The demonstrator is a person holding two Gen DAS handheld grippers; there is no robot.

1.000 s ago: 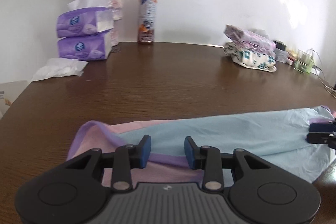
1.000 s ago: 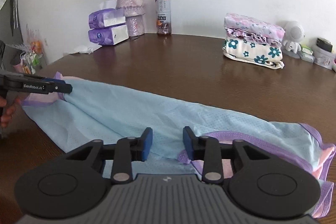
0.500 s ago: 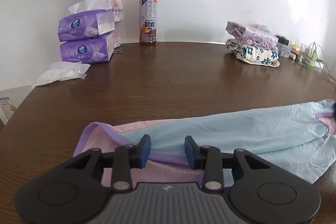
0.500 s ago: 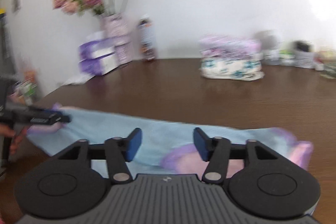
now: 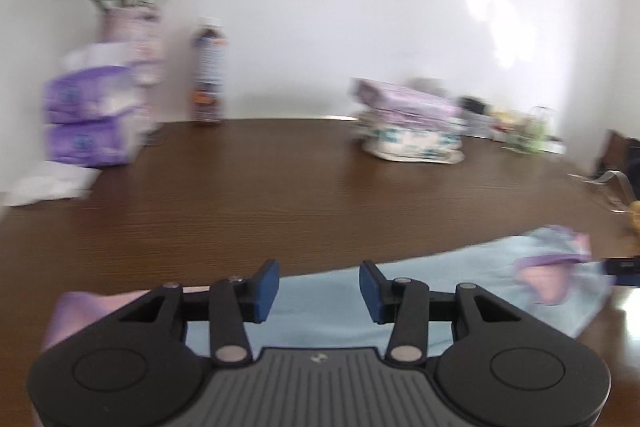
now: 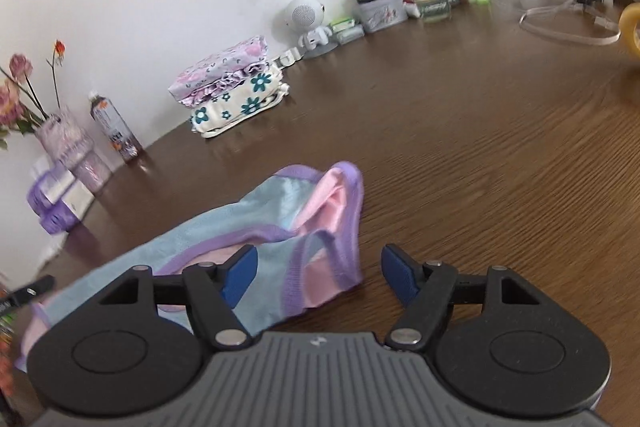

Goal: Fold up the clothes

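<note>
Clothes to be folded come down to one garment (image 6: 256, 227) here, a light blue piece with purple trim and pink lining, lying stretched along the near edge of the brown wooden table (image 6: 480, 131), well apart from the folded stack (image 6: 232, 95) near the wall. The left gripper (image 5: 319, 291) hangs over the blue middle of the cloth with its jaws parted and nothing between them; the right gripper (image 6: 318, 277) is spread wider, one blue pad over the trimmed opening, the other over bare wood, also holding nothing. As neither has a grip, the next pinch is where things could slip: the purple-edged end is bunched and standing up in loops (its layers lie one over another), so a closing jaw may catch only a single layer or just the trim, and the fold would drag crooked. The left view is blurred, so a grab made in motion could miss the hem. The cloth looks thin and may slide on the polished wood.
</note>
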